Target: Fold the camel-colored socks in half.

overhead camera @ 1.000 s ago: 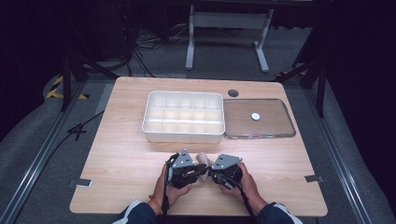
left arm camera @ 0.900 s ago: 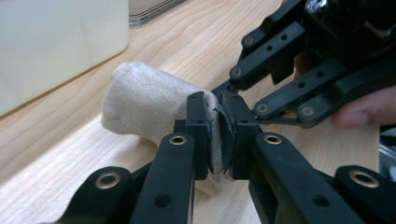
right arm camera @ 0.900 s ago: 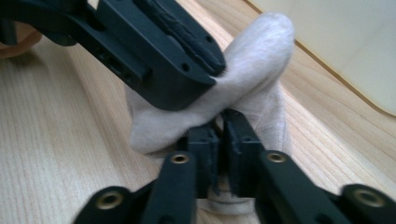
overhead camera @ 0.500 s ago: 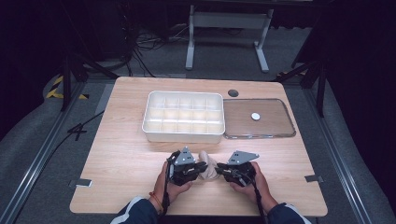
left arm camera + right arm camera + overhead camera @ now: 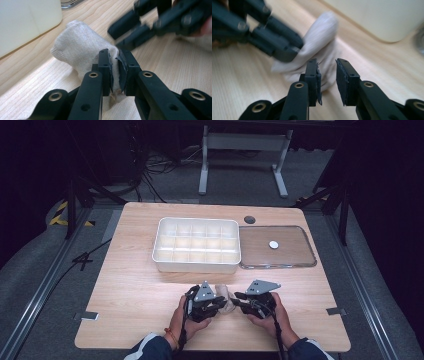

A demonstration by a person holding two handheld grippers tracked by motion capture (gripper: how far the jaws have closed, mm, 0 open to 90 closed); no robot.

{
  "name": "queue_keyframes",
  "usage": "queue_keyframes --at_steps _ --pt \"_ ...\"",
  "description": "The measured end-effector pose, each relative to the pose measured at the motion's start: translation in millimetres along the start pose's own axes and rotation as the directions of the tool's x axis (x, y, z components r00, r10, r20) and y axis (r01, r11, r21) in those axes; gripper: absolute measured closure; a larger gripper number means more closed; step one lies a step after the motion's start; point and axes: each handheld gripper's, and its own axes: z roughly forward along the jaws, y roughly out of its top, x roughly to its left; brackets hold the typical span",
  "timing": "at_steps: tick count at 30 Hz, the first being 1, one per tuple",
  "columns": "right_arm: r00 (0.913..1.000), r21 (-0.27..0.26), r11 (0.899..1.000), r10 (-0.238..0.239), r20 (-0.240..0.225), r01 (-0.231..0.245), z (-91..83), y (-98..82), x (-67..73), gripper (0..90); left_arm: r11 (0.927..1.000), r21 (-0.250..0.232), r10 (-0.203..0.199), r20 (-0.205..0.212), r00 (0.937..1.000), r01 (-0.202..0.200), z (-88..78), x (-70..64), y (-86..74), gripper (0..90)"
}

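Note:
A small beige rolled cloth (image 5: 225, 294) lies on the wooden table near its front edge, between my two grippers. My left gripper (image 5: 221, 303) is shut on one end of the cloth (image 5: 77, 47), and its pads (image 5: 122, 72) pinch the fabric. My right gripper (image 5: 239, 298) sits just right of the cloth. Its jaws have just been opening, and a gap shows between the pads (image 5: 342, 75) with nothing pressed in it. In the right gripper view the cloth (image 5: 322, 37) lies just beyond those tips, with the left gripper (image 5: 284, 47) on it.
A white compartment box (image 5: 196, 264) stands behind the grippers at the table's middle. To its right lies a clear lid (image 5: 295, 251) with a white round spot (image 5: 273, 244). A dark round hole (image 5: 249, 219) is near the back edge. Bare wood lies to the left.
My right gripper has moved to the right, away from the left one, and its jaws have parted off the cloth. The left gripper has stayed put, still clamped on the cloth.

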Motion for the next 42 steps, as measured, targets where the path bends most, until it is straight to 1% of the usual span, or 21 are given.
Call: queue_keyframes --at_steps 2,4,6,7,10,14,16,19,21,23,24,26,27,29,31,32,34,35,37,40,42 --pt "0.9997 -0.047 0.999 0.024 -0.010 -0.024 -3.8 5.0 -5.0 68.5 1.0000 0.005 -0.006 0.002 1.0000 0.006 0.6 -0.3 0.3 80.3" --pt "0.9997 -0.076 0.997 0.023 -0.012 -0.024 -4.9 11.8 -6.3 66.8 0.9999 -0.003 0.010 -0.004 0.9999 -0.010 2.6 -0.2 0.4 79.7" --pt "0.9992 -0.097 0.995 0.018 -0.036 -0.022 -3.8 17.0 -5.9 64.9 1.0000 0.001 0.007 -0.004 1.0000 -0.007 3.1 -1.0 0.1 79.4" --pt "0.9988 -0.106 0.994 0.020 -0.044 -0.025 -2.5 19.8 -5.3 64.1 1.0000 -0.004 -0.004 -0.001 1.0000 0.004 3.7 -1.5 -0.4 79.3" --pt "0.9974 -0.122 0.992 0.025 -0.067 -0.033 2.9 26.4 -4.1 63.5 0.9999 0.012 0.004 -0.002 1.0000 -0.004 4.4 -1.6 -0.4 79.1" --pt "0.9960 -0.105 0.994 0.031 -0.084 -0.040 11.6 29.7 -3.0 64.1 0.9999 0.002 0.010 -0.004 0.9999 -0.010 8.1 -3.8 -2.6 78.7" --pt "0.9967 -0.085 0.996 0.030 -0.075 -0.037 15.2 29.6 -4.0 65.0 0.9999 -0.001 0.010 -0.002 0.9999 -0.010 8.6 -4.0 -2.8 78.5" --pt "0.9964 -0.045 0.997 0.056 -0.063 -0.059 22.4 26.4 -7.2 70.7 0.9999 -0.002 0.011 -0.002 0.9999 -0.011 9.1 -4.2 -2.8 77.9" --pt "0.9981 -0.019 0.999 0.042 -0.045 -0.043 25.8 22.7 -7.6 75.0 1.0000 0.001 0.010 0.000 1.0000 -0.010 8.3 -4.6 -2.1 75.6" --pt "0.9989 -0.010 0.999 0.032 -0.035 -0.032 27.0 20.9 -8.2 76.1 0.9999 -0.003 0.015 0.009 0.9998 -0.015 7.3 -3.6 -1.3 70.7" --pt "0.9982 -0.008 0.999 0.049 -0.034 -0.050 27.9 17.8 -10.9 77.6 0.9997 -0.025 -0.007 0.046 0.9989 0.008 1.4 -0.4 1.1 67.3" --pt "0.9986 -0.008 0.999 0.045 -0.029 -0.045 27.7 16.4 -11.8 78.4 0.9988 -0.049 -0.006 0.044 0.9990 0.008 -9.2 4.6 5.5 63.6" --pt "0.9985 -0.009 0.999 0.047 -0.029 -0.047 27.7 15.6 -11.8 78.4 0.9988 -0.049 -0.006 0.044 0.9990 0.008 -9.2 4.6 5.5 63.5" --pt "0.9987 -0.009 0.999 0.045 -0.026 -0.045 27.5 14.8 -11.8 78.5 0.9941 -0.102 -0.034 0.045 0.9984 0.038 -21.4 12.3 8.7 63.7" --pt "0.9989 -0.009 0.999 0.041 -0.024 -0.041 27.6 14.1 -11.6 78.6 0.9935 -0.102 -0.048 0.045 0.9978 0.052 -23.5 16.6 7.3 66.7" --pt "0.9991 -0.009 0.999 0.036 -0.021 -0.036 27.4 14.2 -11.0 78.7 0.9944 -0.094 -0.045 0.047 0.9979 0.049 -21.3 16.0 5.8 67.9" --pt "0.9997 -0.009 1.000 0.022 -0.013 -0.022 28.1 14.5 -9.3 79.0 0.9986 -0.049 -0.014 0.060 0.9981 0.017 -14.1 10.8 3.2 71.4" --pt "0.9998 -0.007 1.000 0.015 -0.009 -0.015 28.4 14.6 -8.5 79.2 0.9993 -0.038 0.005 0.064 0.9979 -0.003 -10.0 7.8 2.4 72.3" --pt "1.0000 -0.005 1.000 0.005 -0.006 -0.005 29.0 14.0 -7.1 79.5 0.9995 -0.031 0.012 0.085 0.9963 -0.010 -3.6 3.5 0.8 74.4" --pt "1.0000 -0.002 1.000 -0.007 0.004 0.007 28.9 11.9 -5.4 79.6 0.9983 0.004 0.058 0.077 0.9953 -0.059 2.8 -1.8 -3.2 74.7" --pt "0.9999 0.002 1.000 -0.011 0.003 0.011 28.9 11.2 -6.3 79.6 0.9966 0.017 0.080 0.053 0.9954 -0.081 4.9 -5.9 -5.5 74.7"
